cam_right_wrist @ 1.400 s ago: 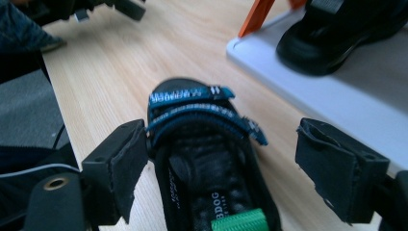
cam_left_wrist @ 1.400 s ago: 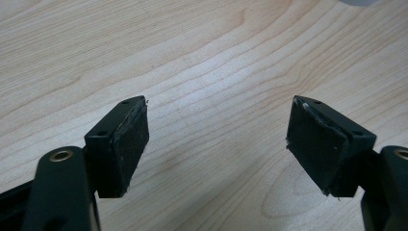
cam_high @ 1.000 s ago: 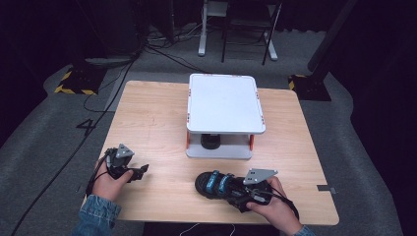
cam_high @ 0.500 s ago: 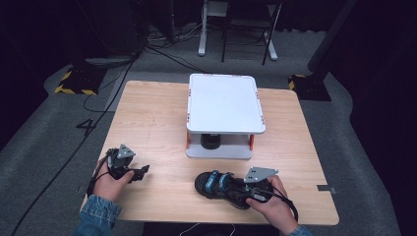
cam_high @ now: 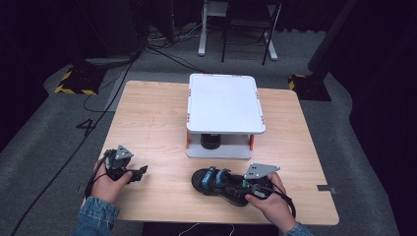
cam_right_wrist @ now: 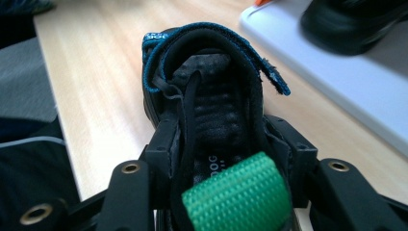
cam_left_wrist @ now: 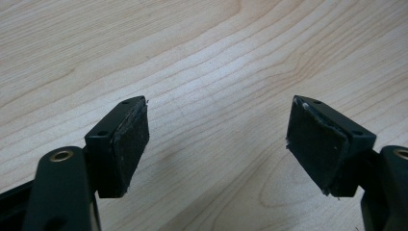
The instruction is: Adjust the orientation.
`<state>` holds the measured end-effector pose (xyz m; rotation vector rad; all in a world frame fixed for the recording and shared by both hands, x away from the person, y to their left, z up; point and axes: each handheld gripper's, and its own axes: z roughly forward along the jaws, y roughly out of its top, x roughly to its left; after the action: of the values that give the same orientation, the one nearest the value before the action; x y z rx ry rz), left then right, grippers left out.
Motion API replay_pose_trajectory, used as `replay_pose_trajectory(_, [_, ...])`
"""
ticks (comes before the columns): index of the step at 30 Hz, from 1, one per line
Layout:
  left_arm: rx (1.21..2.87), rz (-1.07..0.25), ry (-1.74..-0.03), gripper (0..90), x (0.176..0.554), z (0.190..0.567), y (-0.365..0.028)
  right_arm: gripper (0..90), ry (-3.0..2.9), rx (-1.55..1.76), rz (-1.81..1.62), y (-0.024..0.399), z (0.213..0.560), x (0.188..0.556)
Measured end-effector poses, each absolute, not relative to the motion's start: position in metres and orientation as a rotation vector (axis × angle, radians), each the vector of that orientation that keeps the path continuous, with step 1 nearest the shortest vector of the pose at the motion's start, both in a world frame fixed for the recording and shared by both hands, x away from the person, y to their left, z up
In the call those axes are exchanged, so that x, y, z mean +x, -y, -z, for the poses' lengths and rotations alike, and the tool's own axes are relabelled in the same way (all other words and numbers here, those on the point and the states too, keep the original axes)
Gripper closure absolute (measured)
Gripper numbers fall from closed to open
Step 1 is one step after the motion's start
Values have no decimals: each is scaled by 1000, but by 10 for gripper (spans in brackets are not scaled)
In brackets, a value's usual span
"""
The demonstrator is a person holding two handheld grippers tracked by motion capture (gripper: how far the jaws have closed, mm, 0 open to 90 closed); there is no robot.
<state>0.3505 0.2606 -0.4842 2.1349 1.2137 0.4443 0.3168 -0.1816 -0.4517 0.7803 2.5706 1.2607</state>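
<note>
Clamping the heel end of the black sandal (cam_high: 214,181) between both pads of the right hand-held gripper (cam_right_wrist: 226,144), jaws having just closed in on its soft side walls with the green heel loop (cam_right_wrist: 235,192) bunched between them. Lying flat near the front edge of the tabletop (cam_high: 157,123), right of the middle, toe toward the left, just in front of the white stand (cam_high: 223,103). Holding only by the 2 flexible sides of the heel, so liable to sag or swing toe-down once lifted, and to slip out if the rubber folds inward under the squeeze. Gripping at 1 end, well away from the middle of the weight, hence likely to pivot in the pads on any quick turn of the wrist. Risking a snag of the loose blue strap (cam_right_wrist: 269,72) on the stand's lower shelf, or a knock against the dark shoe (cam_high: 210,140) sitting there, should the sandal go in low or crooked. Sitting close to the tabletop's near edge too, so apt to drop to the floor if released early. Hovering over bare wood at the near left, the left hand-held gripper (cam_left_wrist: 216,144), jaws wide apart and holding nothing, well apart from the sandal and so of no help in steadying it unless brought across.
</note>
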Motion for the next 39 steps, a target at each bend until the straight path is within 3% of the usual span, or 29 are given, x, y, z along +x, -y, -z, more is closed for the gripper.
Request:
replay_pose_trajectory(8, [2140, -445, -1190, 233, 352, 484, -258, 524, -2307, 1029, -1208, 206, 443, 330])
replay_pose_trajectory(19, [2148, -445, -1187, 233, 352, 484, -257, 508, -2112, 1228, -1060, 205, 460, 347])
replay_pose_trajectory(23, [2147, -445, -1186, 233, 352, 484, -258, 454, -2090, 1252, -1062, 201, 462, 347])
replay_pose_trajectory(34, [2142, -435, -1176, 233, 356, 485, -255, 175, -2145, 1173, -1245, 214, 465, 338])
replay_pose_trajectory(39, [2140, -435, -1174, 232, 358, 483, -253, 197, -2143, 1084, -1285, 241, 444, 321])
